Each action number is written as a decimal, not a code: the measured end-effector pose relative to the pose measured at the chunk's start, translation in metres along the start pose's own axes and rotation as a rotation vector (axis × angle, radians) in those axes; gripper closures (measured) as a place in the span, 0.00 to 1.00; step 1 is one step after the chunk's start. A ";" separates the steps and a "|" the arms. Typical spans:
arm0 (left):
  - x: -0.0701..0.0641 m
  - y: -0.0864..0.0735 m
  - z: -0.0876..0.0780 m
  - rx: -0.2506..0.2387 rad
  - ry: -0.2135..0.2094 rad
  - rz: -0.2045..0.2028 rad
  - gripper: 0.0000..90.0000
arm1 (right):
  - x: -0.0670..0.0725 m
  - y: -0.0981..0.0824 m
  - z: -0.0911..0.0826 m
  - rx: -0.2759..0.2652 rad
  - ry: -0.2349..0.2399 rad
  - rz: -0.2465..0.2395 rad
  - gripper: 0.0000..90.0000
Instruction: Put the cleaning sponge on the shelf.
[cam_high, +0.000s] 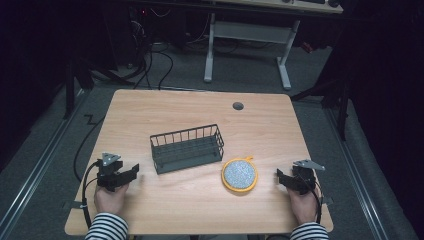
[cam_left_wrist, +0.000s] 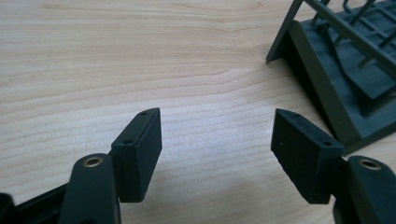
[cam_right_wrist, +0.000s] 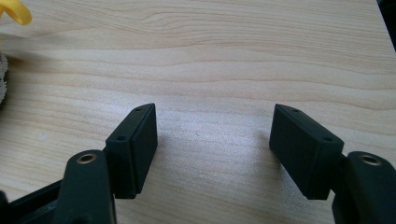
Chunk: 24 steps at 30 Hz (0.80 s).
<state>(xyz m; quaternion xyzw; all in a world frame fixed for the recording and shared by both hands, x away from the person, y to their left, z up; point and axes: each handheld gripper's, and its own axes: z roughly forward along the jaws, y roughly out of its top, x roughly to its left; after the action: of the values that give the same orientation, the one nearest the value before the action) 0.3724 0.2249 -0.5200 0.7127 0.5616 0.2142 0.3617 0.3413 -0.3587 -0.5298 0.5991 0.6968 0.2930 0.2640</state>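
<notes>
Wooden worktop, no legible writing: wire basket centre, yellow-rimmed disc right; left hand-held gripper and right hand-held gripper both wide open, empty.

The wire basket runs off the top and right edges of the left gripper view. In the right gripper view, the round yellow-rimmed pad is cut by the left edge, leaving a yellow loop and a grey sliver.
</notes>
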 end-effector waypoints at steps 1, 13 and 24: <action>0.000 0.000 0.002 0.001 0.010 0.006 0.38 | 0.000 0.000 0.000 0.000 -0.001 0.002 0.36; 0.006 -0.005 0.015 0.032 0.057 0.032 0.38 | 0.005 0.000 -0.003 0.019 0.018 -0.010 0.38; 0.001 -0.009 0.016 0.025 0.074 0.053 0.36 | 0.018 0.002 -0.022 0.012 0.158 0.039 0.46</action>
<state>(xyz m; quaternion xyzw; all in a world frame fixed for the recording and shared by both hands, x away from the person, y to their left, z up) 0.3784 0.2227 -0.5368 0.7233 0.5581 0.2429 0.3263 0.3244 -0.3422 -0.5132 0.5892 0.7053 0.3402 0.1989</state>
